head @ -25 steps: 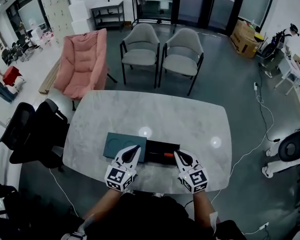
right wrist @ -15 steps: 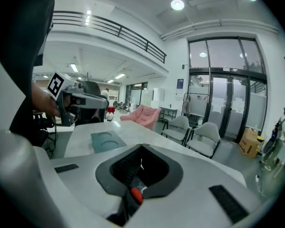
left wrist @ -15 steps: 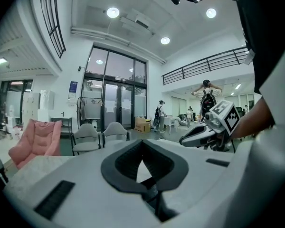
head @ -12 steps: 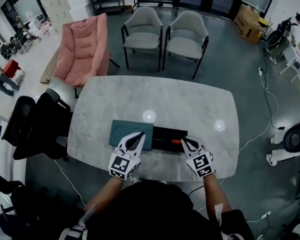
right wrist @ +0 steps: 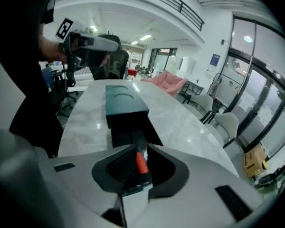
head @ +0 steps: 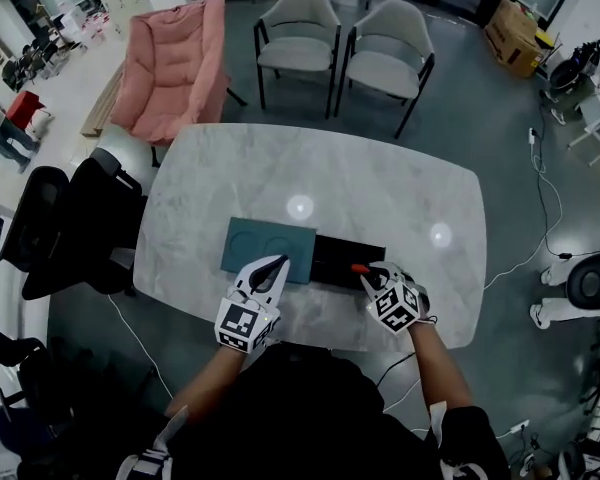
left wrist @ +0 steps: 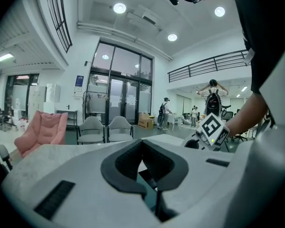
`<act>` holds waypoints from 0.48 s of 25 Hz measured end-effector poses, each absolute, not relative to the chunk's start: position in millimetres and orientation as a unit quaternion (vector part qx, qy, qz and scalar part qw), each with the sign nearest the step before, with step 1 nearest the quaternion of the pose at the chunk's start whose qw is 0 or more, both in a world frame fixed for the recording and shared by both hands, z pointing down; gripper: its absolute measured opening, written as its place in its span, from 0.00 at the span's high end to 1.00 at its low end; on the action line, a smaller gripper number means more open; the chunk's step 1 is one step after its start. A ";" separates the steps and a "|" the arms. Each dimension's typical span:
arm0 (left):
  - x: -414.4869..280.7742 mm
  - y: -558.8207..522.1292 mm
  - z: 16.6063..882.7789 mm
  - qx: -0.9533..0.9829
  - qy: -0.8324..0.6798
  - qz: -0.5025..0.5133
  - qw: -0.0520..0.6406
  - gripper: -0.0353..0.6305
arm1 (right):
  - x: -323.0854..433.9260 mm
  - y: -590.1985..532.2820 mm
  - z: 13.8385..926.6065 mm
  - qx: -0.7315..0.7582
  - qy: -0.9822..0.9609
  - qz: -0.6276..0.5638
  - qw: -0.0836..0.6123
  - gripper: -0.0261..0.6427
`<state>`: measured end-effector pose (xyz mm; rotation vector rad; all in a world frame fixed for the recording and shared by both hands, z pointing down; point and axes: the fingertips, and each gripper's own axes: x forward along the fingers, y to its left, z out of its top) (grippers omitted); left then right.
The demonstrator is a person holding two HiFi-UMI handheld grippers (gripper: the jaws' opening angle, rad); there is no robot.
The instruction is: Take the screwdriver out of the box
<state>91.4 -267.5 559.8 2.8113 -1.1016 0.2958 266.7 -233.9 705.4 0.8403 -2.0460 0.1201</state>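
Note:
A black box tray (head: pixel 346 259) lies on the marble table (head: pixel 380 188), pulled out of its teal sleeve (head: pixel 268 250). The screwdriver's orange handle (head: pixel 360 267) shows at the tray's right end. My right gripper (head: pixel 377 275) tilts down over that end. Its jaws have just been opening, and in the right gripper view the orange handle (right wrist: pixel 141 163) lies in the gap between them, with no pad pressing on it. My left gripper (head: pixel 275 265) is shut, its tips at the sleeve's near right corner. The left gripper view shows teal sleeve (left wrist: pixel 147 180) behind its closed jaws (left wrist: pixel 142 144).
A black office chair (head: pixel 75 233) stands at the table's left end. A pink armchair (head: pixel 170 63) and two grey chairs (head: pixel 345 43) are on the far side. Cables (head: pixel 540 198) run over the floor to the right.
My right gripper has dropped and tipped down onto the tray's right end, and its jaws have parted around the orange handle. The left gripper has edged closer to the teal sleeve.

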 end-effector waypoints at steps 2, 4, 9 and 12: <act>87.4 -267.4 560.6 0.923 -0.367 0.096 0.060 0.94 | 265.4 -234.3 720.4 0.320 -0.818 0.049 0.475 0.78; 82.7 -267.7 561.6 0.921 -0.373 0.095 0.063 0.94 | 264.9 -235.3 732.5 0.305 -0.810 0.048 0.498 0.75; 70.0 -270.3 563.8 0.916 -0.385 0.095 0.067 0.94 | 261.8 -241.1 764.9 0.253 -0.790 0.033 0.557 0.74; 61.7 -269.9 562.4 0.912 -0.393 0.094 0.068 0.94 | 263.2 -240.2 780.5 0.220 -0.777 0.024 0.589 0.74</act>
